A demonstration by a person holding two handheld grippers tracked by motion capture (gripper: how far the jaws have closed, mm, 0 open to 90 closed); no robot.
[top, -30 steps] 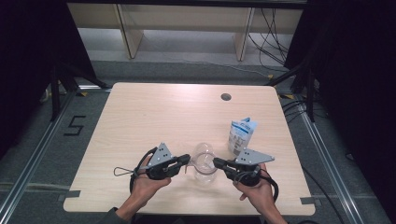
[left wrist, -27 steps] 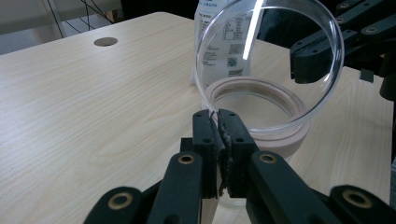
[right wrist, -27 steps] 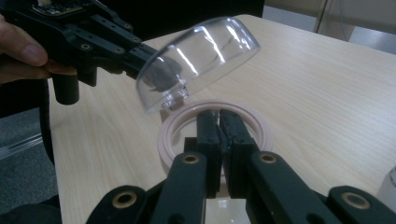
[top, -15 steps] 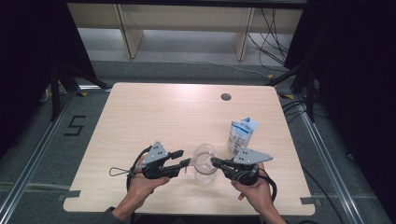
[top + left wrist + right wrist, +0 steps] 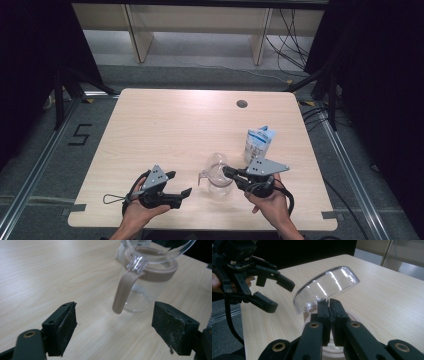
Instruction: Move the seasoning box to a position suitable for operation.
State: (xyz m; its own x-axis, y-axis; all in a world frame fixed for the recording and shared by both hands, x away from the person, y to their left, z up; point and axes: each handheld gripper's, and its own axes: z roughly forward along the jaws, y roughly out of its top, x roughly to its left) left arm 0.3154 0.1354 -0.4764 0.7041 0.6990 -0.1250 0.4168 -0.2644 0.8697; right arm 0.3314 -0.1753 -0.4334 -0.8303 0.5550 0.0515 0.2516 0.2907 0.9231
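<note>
While the clear lid is pinched by the shut right gripper above the glass jug, breakable and slippery, its handle lies before the left gripper, just opened wide and empty.

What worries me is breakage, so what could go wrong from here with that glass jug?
1. The right gripper is shut on just the thin clear rim of the glass jug, which might slip or tip.
2. The left gripper has just been opening, with nothing between its jaws, so the handle is unsupported.
3. The carton stands close behind the right gripper; a swing could topple it.
</note>
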